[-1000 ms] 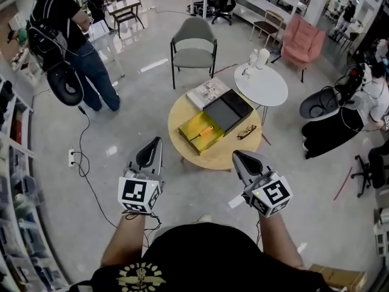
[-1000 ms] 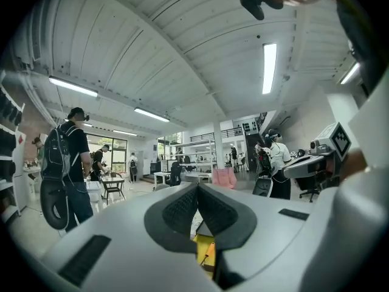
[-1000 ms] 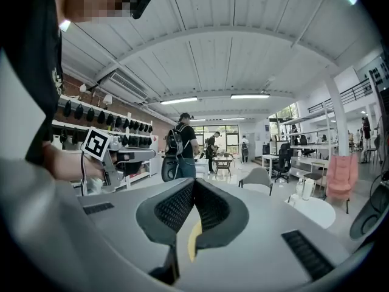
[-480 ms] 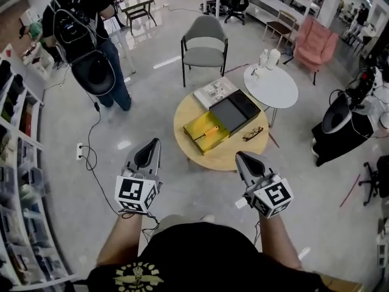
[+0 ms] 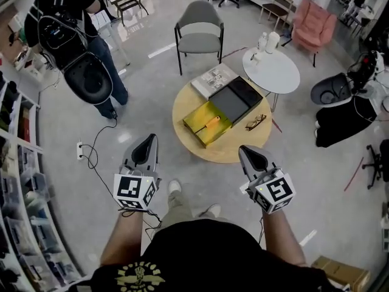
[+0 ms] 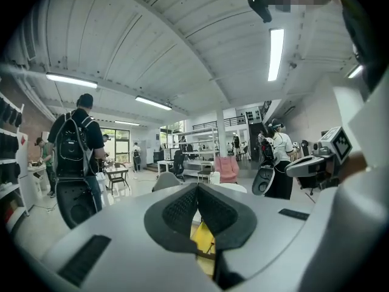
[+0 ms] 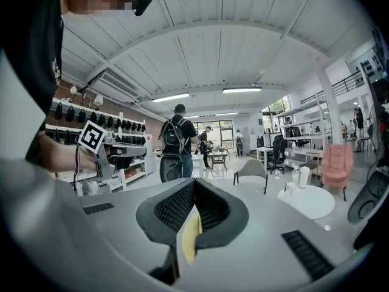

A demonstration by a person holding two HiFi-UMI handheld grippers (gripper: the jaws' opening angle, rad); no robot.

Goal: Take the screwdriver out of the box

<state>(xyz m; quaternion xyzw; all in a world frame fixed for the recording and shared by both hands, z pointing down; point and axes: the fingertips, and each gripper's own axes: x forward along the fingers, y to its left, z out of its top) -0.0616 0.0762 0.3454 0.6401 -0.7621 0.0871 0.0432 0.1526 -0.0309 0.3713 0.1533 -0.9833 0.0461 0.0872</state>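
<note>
Glossy grey floor; round wooden surface centre. Grey chair 12 o'clock, white table 1 o'clock, shelving 9 o'clock. Ceiling strip lights.

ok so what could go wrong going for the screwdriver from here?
1. Left gripper and right gripper are both shut, short of the round table; reaching in without opening would just shove the screwdriver.
2. The screwdriver lies low in the yellow box; a jaw may catch a wall and drag the box.
3. Eyeglasses lie beside the box on the right gripper's side and could get knocked off.
</note>
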